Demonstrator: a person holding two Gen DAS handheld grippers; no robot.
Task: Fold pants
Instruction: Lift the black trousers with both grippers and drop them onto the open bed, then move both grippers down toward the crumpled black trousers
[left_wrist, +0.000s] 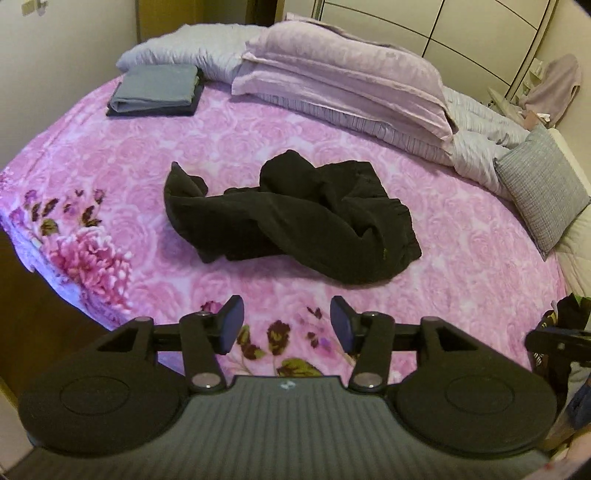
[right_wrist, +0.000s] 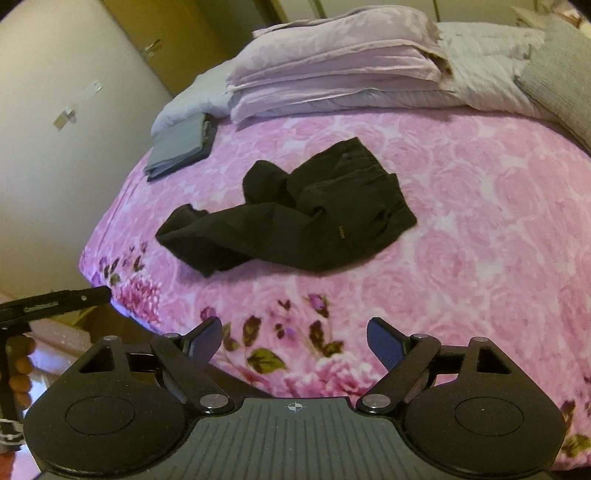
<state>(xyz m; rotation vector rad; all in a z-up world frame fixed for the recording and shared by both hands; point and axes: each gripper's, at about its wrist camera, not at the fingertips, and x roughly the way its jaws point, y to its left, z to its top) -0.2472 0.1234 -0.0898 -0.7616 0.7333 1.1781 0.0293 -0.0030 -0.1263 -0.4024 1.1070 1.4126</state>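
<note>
Black pants (left_wrist: 295, 214) lie crumpled in a heap in the middle of the pink floral bedspread (left_wrist: 129, 166); the right wrist view shows the same pants (right_wrist: 295, 218) with a leg trailing to the left. My left gripper (left_wrist: 287, 325) hovers over the near edge of the bed, short of the pants, open with nothing between its blue pads. My right gripper (right_wrist: 295, 343) is also over the near edge, jaws spread wide and empty. A part of the other gripper shows at the right edge of the left wrist view and at the left edge of the right wrist view.
A folded grey and dark stack (left_wrist: 157, 90) lies at the far left of the bed. Lilac pillows and folded bedding (left_wrist: 343, 81) line the head, with a grey cushion (left_wrist: 543, 188) at the right. Wardrobe doors (right_wrist: 55, 110) stand to the left of the bed.
</note>
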